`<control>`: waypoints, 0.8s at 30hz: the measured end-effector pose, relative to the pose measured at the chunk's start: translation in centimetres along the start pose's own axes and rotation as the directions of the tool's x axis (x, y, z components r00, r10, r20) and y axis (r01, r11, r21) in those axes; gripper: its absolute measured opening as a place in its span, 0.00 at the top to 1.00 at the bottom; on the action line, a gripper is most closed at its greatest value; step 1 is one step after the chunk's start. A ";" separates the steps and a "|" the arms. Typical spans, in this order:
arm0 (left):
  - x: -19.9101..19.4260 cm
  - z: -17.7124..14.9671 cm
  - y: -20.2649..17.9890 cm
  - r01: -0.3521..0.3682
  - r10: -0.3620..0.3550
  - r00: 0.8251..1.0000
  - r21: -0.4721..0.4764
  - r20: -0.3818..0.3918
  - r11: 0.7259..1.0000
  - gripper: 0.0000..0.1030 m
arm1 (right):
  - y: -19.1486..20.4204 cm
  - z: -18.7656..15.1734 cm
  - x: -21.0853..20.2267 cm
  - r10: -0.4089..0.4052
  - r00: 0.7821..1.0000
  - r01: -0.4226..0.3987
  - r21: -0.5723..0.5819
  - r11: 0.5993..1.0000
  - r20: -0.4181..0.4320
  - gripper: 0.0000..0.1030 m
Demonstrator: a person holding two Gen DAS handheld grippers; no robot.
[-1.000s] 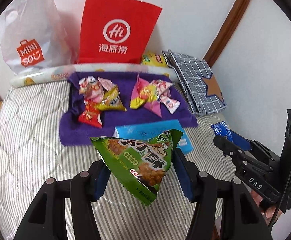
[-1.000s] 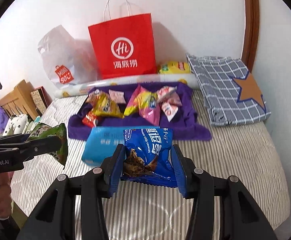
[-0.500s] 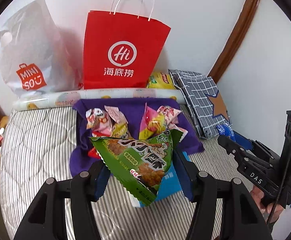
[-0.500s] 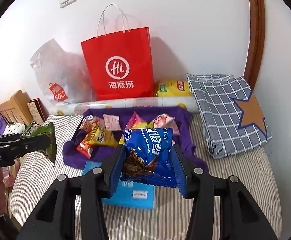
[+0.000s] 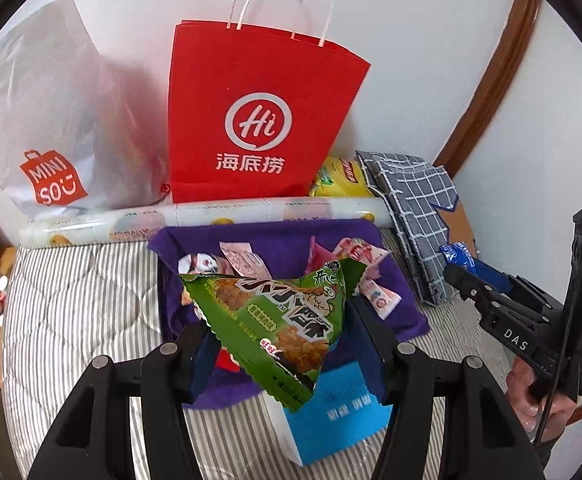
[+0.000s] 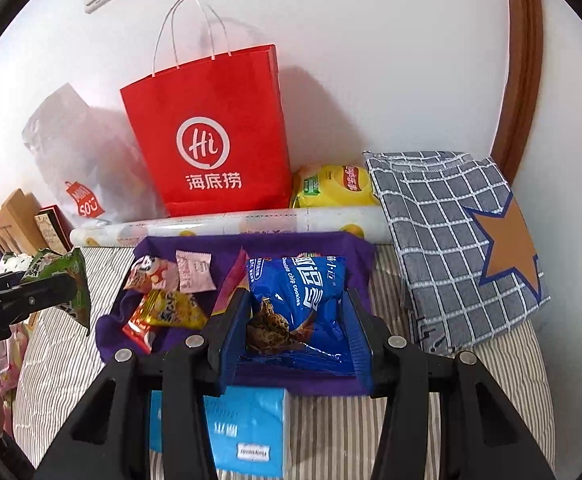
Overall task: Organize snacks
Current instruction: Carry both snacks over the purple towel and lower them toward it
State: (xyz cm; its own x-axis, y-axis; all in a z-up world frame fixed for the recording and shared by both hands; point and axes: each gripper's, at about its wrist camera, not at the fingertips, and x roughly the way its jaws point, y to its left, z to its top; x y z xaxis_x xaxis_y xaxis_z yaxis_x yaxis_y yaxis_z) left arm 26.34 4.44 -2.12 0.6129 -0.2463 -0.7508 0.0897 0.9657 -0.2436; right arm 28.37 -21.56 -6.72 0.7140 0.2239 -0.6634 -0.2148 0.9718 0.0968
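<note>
Here, striped bed (image 6: 491, 380) — purple cloth (image 6: 291, 246) — white wall (image 6: 371, 60) behind.

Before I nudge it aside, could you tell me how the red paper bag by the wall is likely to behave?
The red paper bag stands tall and upright on soft bedding, so a high push would probably tip it. Its flat, crisp sides suggest stiff paper that slides rather than flops. It looks light; its contents are hidden.
</note>
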 end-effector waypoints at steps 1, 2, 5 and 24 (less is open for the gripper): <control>0.1 0.2 0.1 -0.003 0.003 1.000 -0.001 0.000 1.000 0.44 | -0.1 0.3 0.3 0.001 1.000 -0.001 0.002 1.000 0.001 0.55; 0.4 0.6 0.3 -0.006 0.006 1.000 -0.004 0.001 1.000 0.44 | -0.1 0.6 0.6 0.003 1.000 -0.003 0.004 1.000 0.002 0.55; 1.3 1.5 0.7 -0.010 0.010 1.000 -0.007 -0.002 1.000 0.44 | -0.4 1.5 1.5 0.009 1.000 -0.009 0.015 1.000 0.004 0.55; 9.8 5.0 3.1 0.013 -0.019 0.997 -0.084 -0.073 0.996 0.44 | -0.6 4.4 11.2 0.092 0.989 -0.091 0.020 0.996 -0.111 0.55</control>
State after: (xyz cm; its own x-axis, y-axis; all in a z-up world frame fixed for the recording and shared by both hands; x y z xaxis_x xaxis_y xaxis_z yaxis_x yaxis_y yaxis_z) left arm 36.51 5.39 -7.12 0.5525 -0.2703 -0.7885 0.0312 0.9520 -0.3045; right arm 39.45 -19.29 -10.97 0.6124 0.3032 -0.7301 -0.2654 0.9488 0.1714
